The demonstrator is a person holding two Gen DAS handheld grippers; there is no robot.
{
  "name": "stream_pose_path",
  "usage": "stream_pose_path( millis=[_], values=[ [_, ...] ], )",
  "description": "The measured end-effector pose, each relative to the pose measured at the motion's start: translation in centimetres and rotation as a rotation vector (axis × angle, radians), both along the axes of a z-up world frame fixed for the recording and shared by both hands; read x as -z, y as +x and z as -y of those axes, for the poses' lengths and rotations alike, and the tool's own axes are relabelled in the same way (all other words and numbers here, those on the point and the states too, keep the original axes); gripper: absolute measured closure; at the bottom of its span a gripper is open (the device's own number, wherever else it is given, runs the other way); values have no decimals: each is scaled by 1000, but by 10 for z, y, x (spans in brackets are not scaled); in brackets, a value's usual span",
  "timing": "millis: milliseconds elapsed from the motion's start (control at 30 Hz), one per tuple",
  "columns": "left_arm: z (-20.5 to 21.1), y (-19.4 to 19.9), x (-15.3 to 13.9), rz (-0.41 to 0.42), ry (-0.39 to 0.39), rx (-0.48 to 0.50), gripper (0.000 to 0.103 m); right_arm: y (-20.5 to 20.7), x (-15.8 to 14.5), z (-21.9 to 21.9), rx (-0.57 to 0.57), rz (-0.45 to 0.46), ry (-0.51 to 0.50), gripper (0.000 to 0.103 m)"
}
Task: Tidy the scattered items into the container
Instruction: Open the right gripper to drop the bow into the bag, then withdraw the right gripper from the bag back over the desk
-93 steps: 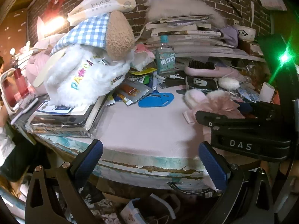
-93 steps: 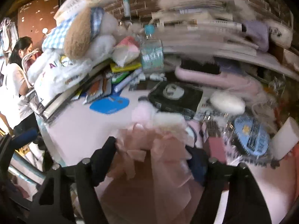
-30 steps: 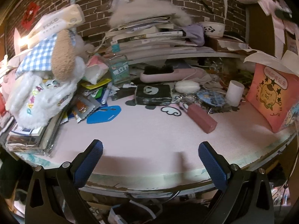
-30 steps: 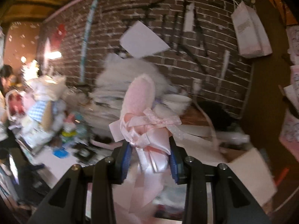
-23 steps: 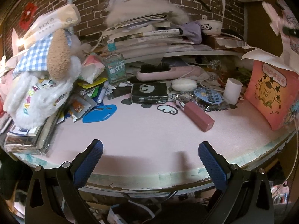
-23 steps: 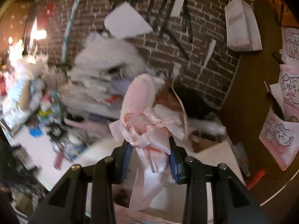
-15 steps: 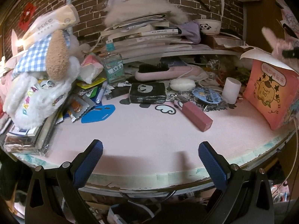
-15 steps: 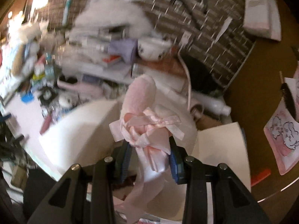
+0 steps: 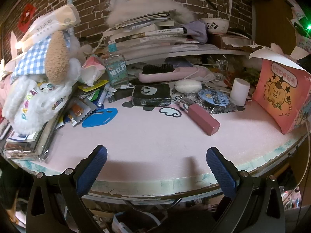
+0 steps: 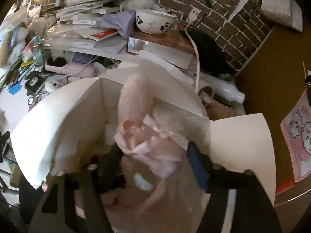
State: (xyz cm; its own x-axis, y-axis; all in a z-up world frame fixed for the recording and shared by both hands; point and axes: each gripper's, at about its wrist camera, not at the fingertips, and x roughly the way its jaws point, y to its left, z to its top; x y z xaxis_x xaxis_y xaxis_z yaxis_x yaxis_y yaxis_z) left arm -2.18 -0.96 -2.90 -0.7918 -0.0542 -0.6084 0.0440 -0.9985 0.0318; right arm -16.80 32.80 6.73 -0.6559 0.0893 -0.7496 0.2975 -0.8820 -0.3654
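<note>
The right gripper (image 10: pixel 153 157) hung over the open top of a pink cardboard box (image 10: pixel 48 128), its white flaps folded outward. Between its fingers sat a fluffy pink bunny-ear hair accessory with a satin bow (image 10: pixel 136 104). The picture was blurred by motion, and the fingers appeared wider apart than the bow, so whether they were pinching it or had let go could not be told. The accessory stood at the mouth of the box, ear pointing up, ribbon trailing down inside. Dark and pink items lay at the bottom of the box, too blurred to name.

The left gripper (image 9: pixel 155 161) was spread wide and empty, hovering at the near edge of a round pink tabletop (image 9: pixel 145 136). The same box (image 9: pixel 279 95) stood at the tabletop's right edge, its pink side printed with a cartoon face and stars. A tuft of the pink accessory (image 9: pixel 277 47) showed above its flap.

Scattered items lay on the tabletop: a dusty-pink rectangular case (image 9: pixel 202 118), a black pouch with a panda face (image 9: pixel 151 95), a white cylinder (image 9: pixel 240 91), a round blue-labelled packet (image 9: pixel 213 98), a white oval puff (image 9: pixel 187 85), a pink hairbrush (image 9: pixel 171 72) and a blue plastic tag (image 9: pixel 100 117). At the left, a white plush toy with a blue checked cloth (image 9: pixel 38 81) rested on stacked books. Behind, against a brick wall, a panda bowl (image 9: pixel 214 25) sat on a heap of books and papers.
</note>
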Motion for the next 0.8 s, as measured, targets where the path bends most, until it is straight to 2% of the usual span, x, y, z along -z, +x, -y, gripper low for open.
stream_pose_path(
  millis=[200, 333, 433, 500, 533, 700, 800],
  values=[
    [-1, -1, 1, 1, 1, 2, 1, 11, -14, -6, 7, -56, -25, 23],
    [-2, -1, 1, 1, 1, 1, 1, 26, -30, -10, 11, -131, -93, 21],
    [-2, -1, 2, -1, 6, -3, 1, 46, -42, -11, -40, -192, -213, 15],
    [-1, -1, 2, -1, 16, 0, 1, 63, -47, -9, -89, -229, -325, 2],
    [0, -1, 3, -2, 24, 2, 1, 70, -48, -8, -105, -241, -370, 0],
    [1, -4, 3, -2, 55, 6, 1, 106, -45, 6, -232, -283, -577, 0],
    [1, -4, 3, -8, 76, 18, 1, 125, -37, 19, -317, -292, -645, 0]
  ],
)
